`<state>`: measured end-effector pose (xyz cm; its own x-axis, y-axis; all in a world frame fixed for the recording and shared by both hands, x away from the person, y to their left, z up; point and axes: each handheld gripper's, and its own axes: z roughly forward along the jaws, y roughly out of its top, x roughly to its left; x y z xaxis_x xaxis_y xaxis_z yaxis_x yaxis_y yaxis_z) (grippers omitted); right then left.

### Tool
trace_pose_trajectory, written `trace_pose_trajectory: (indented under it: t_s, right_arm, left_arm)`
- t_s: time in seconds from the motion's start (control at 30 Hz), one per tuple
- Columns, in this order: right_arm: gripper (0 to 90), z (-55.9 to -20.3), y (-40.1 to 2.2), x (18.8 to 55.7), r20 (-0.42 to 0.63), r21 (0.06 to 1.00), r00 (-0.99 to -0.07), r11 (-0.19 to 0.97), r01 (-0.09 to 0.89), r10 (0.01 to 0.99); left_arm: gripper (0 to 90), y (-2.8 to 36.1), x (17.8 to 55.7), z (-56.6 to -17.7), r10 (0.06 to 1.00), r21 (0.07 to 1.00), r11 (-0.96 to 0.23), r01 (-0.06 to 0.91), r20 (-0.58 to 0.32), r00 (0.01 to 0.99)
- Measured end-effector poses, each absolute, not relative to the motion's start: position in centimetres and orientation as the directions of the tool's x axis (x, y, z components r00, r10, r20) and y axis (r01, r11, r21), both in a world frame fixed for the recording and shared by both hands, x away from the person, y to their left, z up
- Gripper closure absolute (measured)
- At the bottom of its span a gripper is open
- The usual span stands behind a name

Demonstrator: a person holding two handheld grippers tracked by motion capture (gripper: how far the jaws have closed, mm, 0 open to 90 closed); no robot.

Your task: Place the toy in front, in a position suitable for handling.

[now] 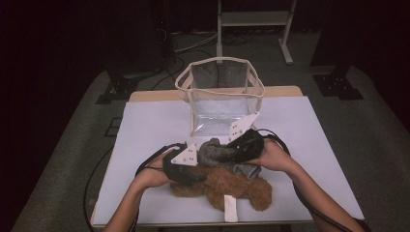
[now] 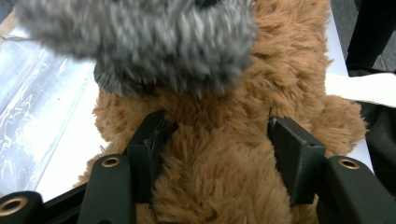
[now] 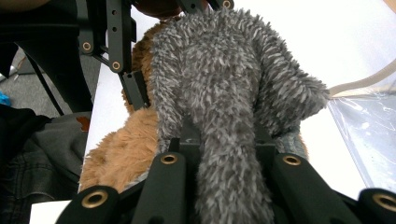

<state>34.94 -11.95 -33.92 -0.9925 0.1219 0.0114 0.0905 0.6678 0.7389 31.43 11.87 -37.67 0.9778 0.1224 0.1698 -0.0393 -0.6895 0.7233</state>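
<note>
Where above hides it, tool (image 3: 227, 154) pinches grey fur (image 3: 224, 93).

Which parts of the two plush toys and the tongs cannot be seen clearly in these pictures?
- Brown plush toy: in the high view, the grey plush toy and both hands cover its upper part.
- Left tongs: in the left gripper view, the pads sink into the brown fur.
- Right tongs: in the right gripper view, grey fur hides the tips.
- Clear bag: its contents cannot be told.
</note>
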Motion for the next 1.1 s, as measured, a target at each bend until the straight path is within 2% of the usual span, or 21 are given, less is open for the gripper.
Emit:
trace_pose_trajectory:
  t_s: [0.2, 0.3, 0.37, 0.43, 0.57, 0.83, 1.1]
  right_arm:
    - [73.0, -33.7, -14.8, 34.6, 0.014, 0.755, -0.985, 0.645, 0.122, 0.171]
    - [73.0, -34.0, -16.5, 34.5, 0.026, 0.762, -0.98, 0.63, 0.149, 0.2]
    - [73.0, -34.1, -17.3, 34.5, 0.035, 0.765, -0.976, 0.623, 0.165, 0.215]
    - [73.1, -34.2, -17.5, 34.5, 0.04, 0.766, -0.974, 0.62, 0.172, 0.221]
    - [73.0, -33.6, -16.4, 34.4, 0.014, 0.76, -0.979, 0.634, 0.143, 0.204]
    - [73.0, -33.5, -11.5, 34.2, -0.013, 0.732, -0.993, 0.677, 0.068, 0.114]
    - [73.0, -33.3, -13.3, 34.2, -0.004, 0.753, -0.989, 0.652, 0.093, 0.145]
  left_arm:
    - [39.9, 12.1, 31.4, -36.8, 0.124, 0.712, -0.701, -0.047, 0.186, 0.975]
    - [36.2, 12.6, 31.4, -36.2, 0.136, 0.708, -0.706, -0.031, 0.179, 0.974]
    - [36.8, 13.0, 31.4, -36.0, 0.146, 0.717, -0.697, -0.018, 0.166, 0.975]
    - [41.5, 13.1, 31.5, -36.3, 0.15, 0.722, -0.691, -0.01, 0.157, 0.976]
    - [47.4, 12.7, 31.6, -36.9, 0.152, 0.717, -0.697, -0.009, 0.16, 0.975]
    - [47.2, 12.2, 31.5, -37.2, 0.138, 0.712, -0.702, -0.024, 0.169, 0.976]
    - [47.2, 12.3, 31.6, -37.1, 0.15, 0.724, -0.69, -0.015, 0.163, 0.975]
